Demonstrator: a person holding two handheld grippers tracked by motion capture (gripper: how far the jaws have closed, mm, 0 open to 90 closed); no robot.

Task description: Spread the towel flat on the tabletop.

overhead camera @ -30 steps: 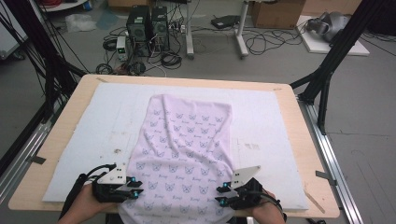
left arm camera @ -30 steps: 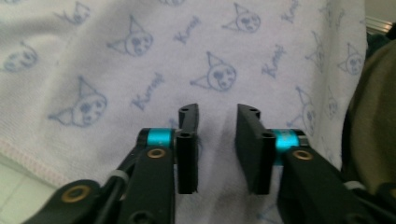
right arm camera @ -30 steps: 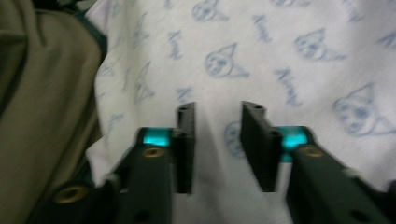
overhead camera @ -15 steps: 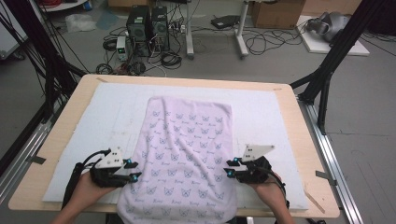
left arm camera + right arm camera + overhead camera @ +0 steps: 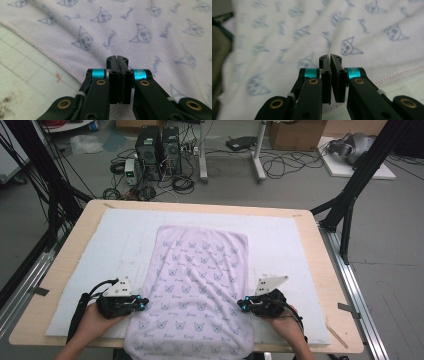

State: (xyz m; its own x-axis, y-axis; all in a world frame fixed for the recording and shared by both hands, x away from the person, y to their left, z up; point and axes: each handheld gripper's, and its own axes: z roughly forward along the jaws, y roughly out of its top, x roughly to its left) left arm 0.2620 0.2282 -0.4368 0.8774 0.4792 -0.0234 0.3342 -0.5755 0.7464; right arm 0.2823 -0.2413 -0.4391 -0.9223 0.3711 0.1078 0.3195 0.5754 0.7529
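Note:
A pale lilac towel (image 5: 200,285) printed with small cat faces lies lengthwise on the white mat (image 5: 100,250), and its near end hangs over the table's front edge. My left gripper (image 5: 142,304) sits at the towel's left hem and points inward. In the left gripper view its jaws (image 5: 117,58) have just been closing; they now stand pressed together low over the towel (image 5: 150,30), just inside the hem. My right gripper (image 5: 242,304) sits at the right hem. Its jaws (image 5: 330,57) have also just closed on the fabric (image 5: 287,30), leaving a thin wedge at the tips.
The wooden table (image 5: 65,265) carries the mat, with bare mat on both sides of the towel. Beyond the far edge, computer towers (image 5: 157,147) and cables lie on the floor. Black frame legs (image 5: 350,195) stand at the right.
Both hands have slid away from the table's front edge along the towel's sides, then settled. Both pairs of jaws have closed at the hems.

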